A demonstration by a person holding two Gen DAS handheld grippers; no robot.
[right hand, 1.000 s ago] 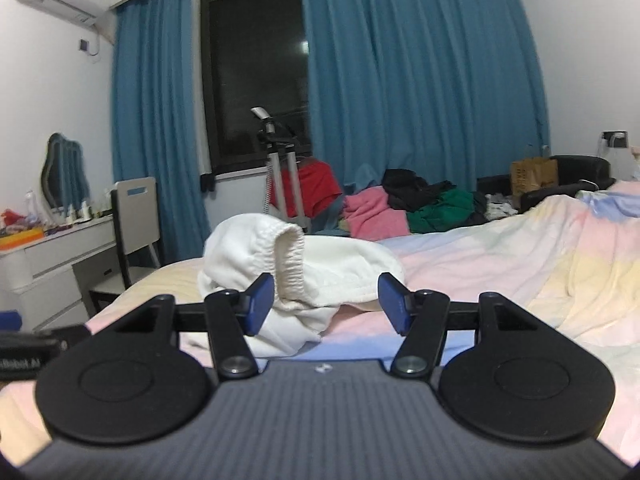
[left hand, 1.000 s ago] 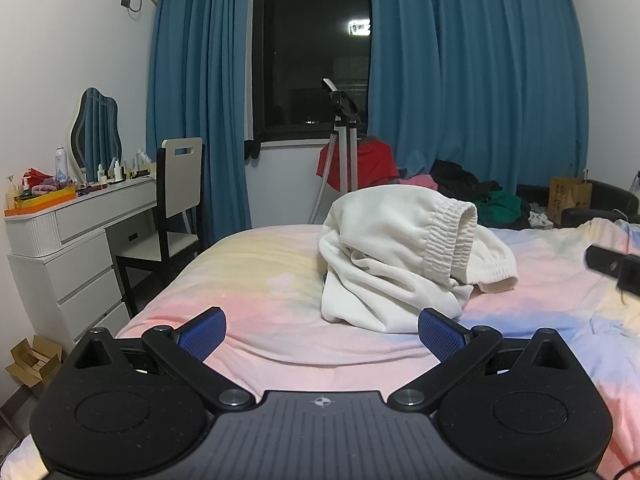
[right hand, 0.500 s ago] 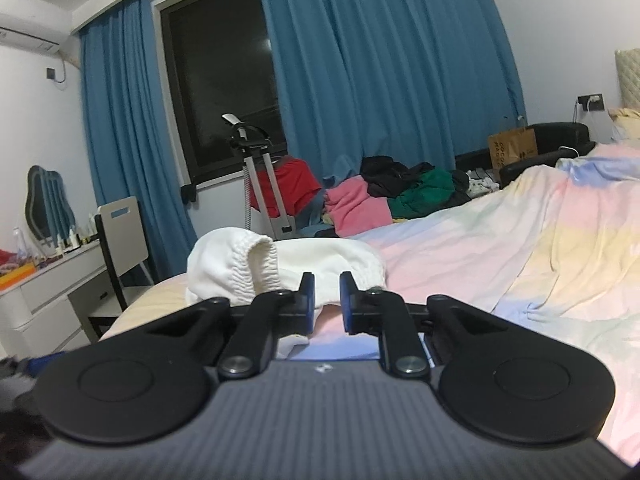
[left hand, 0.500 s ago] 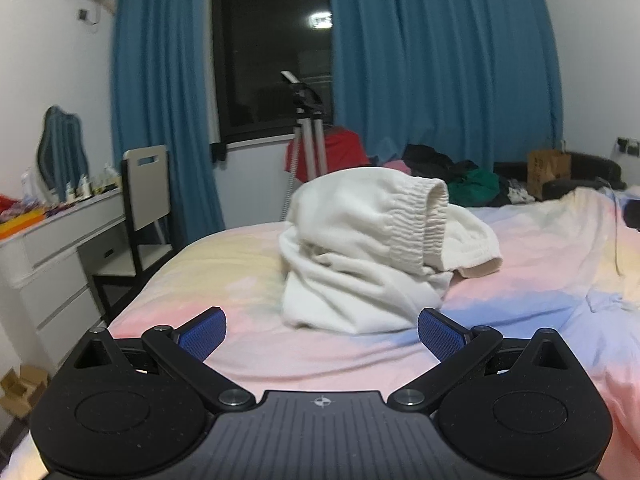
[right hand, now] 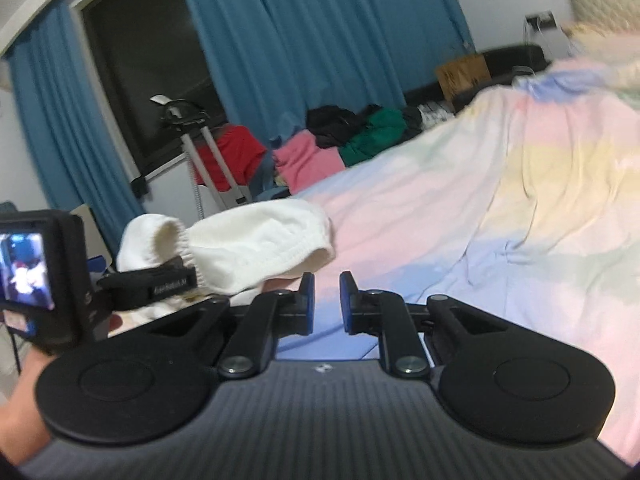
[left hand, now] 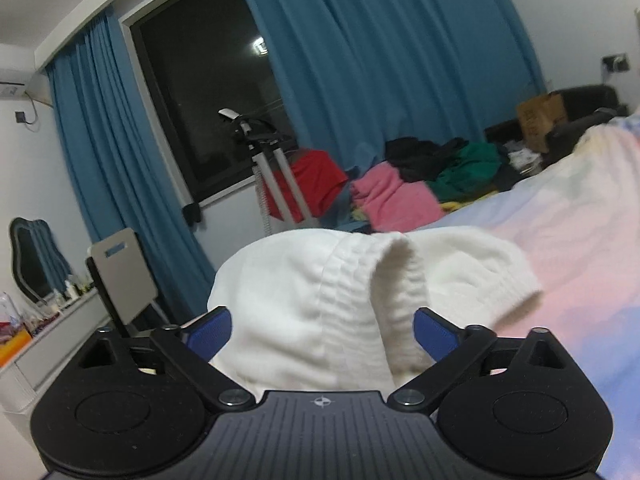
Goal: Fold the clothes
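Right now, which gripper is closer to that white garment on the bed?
Left. The left gripper straddles the white garment, jaws open around it; the right gripper sits off beside it over the bedspread.

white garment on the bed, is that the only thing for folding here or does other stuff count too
In the job: white garment, left gripper, right gripper, bed.

Just lying about: clothes pile, chair, tripod, cardboard box.

Home bedroom: bed [right hand: 500,184], curtains [left hand: 380,60], vanity mirror [left hand: 30,264].

One white garment [left hand: 320,300], two tools [left hand: 322,332] [right hand: 326,300], one chair [left hand: 120,276], perhaps four heaped clothes [left hand: 396,196]
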